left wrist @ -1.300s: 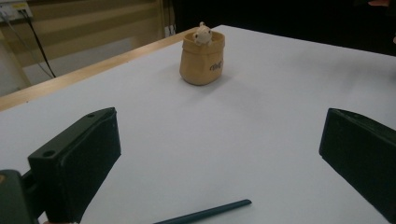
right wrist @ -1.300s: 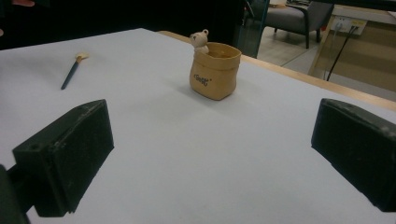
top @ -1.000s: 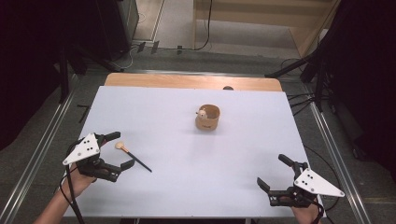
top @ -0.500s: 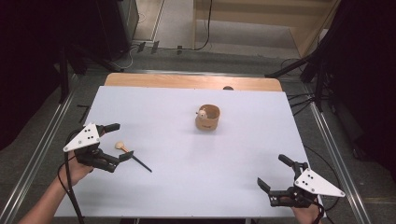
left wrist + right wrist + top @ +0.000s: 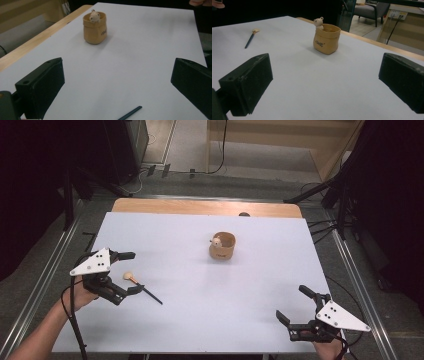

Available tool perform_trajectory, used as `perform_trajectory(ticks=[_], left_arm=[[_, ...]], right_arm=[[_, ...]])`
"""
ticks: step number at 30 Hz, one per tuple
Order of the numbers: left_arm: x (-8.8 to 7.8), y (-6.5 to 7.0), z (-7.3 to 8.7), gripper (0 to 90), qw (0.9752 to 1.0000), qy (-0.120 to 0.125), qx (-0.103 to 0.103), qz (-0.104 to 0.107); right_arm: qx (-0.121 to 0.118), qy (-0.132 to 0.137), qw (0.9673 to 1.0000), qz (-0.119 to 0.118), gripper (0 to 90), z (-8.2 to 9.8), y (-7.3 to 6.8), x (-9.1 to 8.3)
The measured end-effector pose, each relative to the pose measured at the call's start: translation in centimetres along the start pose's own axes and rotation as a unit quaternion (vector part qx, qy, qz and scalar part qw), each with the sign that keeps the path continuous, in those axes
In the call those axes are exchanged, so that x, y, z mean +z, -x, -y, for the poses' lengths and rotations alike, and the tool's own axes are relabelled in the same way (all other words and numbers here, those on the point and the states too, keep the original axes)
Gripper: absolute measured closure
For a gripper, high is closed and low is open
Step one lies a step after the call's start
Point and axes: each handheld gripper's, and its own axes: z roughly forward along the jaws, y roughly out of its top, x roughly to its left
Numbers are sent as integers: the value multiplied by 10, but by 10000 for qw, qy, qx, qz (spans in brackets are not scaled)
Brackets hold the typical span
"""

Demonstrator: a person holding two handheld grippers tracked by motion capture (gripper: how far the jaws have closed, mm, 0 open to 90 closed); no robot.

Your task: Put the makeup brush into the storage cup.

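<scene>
Tan bear pot (image 5: 222,247) mid-table, well apart from spoon (image 5: 142,286), left gripper (image 5: 127,272) beside spoon

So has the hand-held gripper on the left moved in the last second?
Yes. The left hand-held gripper has moved up the table, away from the person, and now straddles the spoon, which lies where it was. Its jaws are open.

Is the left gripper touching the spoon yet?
Apart. The left gripper view shows the left gripper with jaws wide open and white table on both sides of the spoon's dark handle tip, which lies between them, touching neither.
</scene>
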Motion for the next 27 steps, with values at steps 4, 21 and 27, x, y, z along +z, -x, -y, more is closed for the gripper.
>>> perform_trajectory(ticks=[4, 21, 27], left_arm=[[5, 0, -3, 0, 9993, -295, 232, 83], [17, -10, -25, 0, 9824, -1503, 1111, 70], [20, -10, -28, 0, 9714, -1874, 1459, 80]], right_arm=[[-7, -13, 10000, -29, 0, 0, 0, 1], [-17, -54, 10000, -79, 0, 0, -1, 2], [3, -59, 10000, -77, 0, 1, 0, 2]])
